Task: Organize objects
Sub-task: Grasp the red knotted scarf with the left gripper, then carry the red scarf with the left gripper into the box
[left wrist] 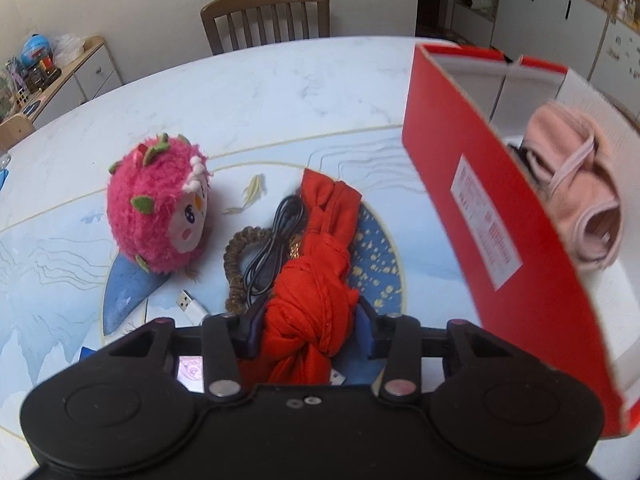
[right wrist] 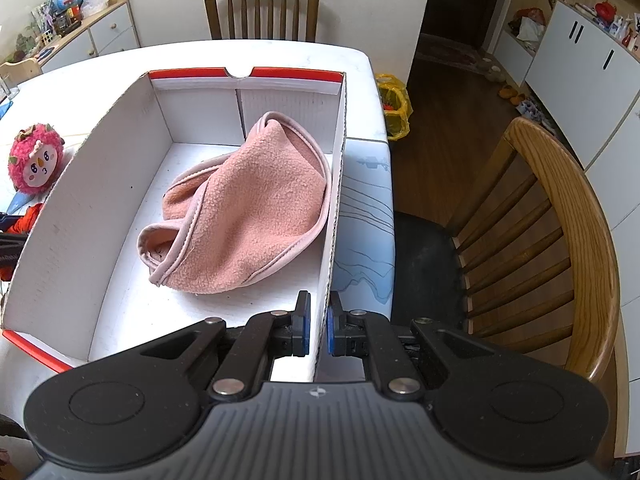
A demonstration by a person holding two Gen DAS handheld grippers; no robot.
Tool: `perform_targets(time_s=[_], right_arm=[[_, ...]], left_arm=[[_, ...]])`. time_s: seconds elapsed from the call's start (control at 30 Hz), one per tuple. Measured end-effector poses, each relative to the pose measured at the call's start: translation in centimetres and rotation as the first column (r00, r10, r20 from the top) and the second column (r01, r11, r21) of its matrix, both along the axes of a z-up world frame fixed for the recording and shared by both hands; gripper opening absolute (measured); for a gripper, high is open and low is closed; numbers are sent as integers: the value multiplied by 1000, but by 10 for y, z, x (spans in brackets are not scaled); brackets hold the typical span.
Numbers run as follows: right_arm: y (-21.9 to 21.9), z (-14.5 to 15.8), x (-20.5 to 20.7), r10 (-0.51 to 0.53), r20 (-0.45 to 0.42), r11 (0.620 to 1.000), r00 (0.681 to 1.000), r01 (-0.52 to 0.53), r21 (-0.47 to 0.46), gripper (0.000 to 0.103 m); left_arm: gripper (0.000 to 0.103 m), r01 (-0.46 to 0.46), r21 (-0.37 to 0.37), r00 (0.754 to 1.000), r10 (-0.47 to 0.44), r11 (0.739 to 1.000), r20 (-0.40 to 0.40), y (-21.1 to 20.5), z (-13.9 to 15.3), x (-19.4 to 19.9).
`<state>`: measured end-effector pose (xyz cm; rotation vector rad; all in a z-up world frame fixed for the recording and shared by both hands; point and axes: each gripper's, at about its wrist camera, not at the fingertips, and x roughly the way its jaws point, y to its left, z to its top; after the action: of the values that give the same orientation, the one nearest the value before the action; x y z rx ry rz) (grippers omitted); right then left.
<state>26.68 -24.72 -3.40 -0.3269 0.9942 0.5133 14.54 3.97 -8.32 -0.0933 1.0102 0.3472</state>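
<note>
From the left wrist camera, the left gripper is clenched on a red cloth, a twisted, knotted bundle of orange-red fabric that runs away from the blue pads toward the middle of the table. Just left of the cloth lie a coiled black cable and a brown beaded ring, the cable overlapping the ring, and a white USB plug sits near the gripper's left finger. Farther left stands a fuzzy pink plush toy with green felt leaves and a small stitched face. To the right rises the red outer wall of a cardboard box bearing a white label, and over its rim a pink fleece garment shows inside. From the right wrist camera, the right gripper grasps the right wall of the box, one blue pad inside and one outside the white corrugated edge. The box is white within and red along its rim, and the pink fleece garment, crumpled with paler piping, lies on its floor. The plush toy stands beyond the box's left wall, with a scrap of the red cloth below it. A wooden chair stands to the right of the table.
</note>
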Motion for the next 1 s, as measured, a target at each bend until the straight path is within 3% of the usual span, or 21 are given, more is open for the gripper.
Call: perform_targets(time_s=[0.5, 0.77, 1.0], right_arm=[[-2, 1, 1, 6, 1, 1000, 1000, -6, 12, 7], [-3, 1, 3, 8, -2, 1000, 1000, -8, 19, 8], [-4, 1, 5, 13, -11, 1000, 1000, -13, 29, 7]], left_arm=[[41, -51, -105, 985, 67, 993, 158, -12, 85, 2], [41, 42, -164, 974, -4, 986, 228, -43, 112, 22], [41, 112, -185, 970, -67, 976, 233, -77, 109, 46]])
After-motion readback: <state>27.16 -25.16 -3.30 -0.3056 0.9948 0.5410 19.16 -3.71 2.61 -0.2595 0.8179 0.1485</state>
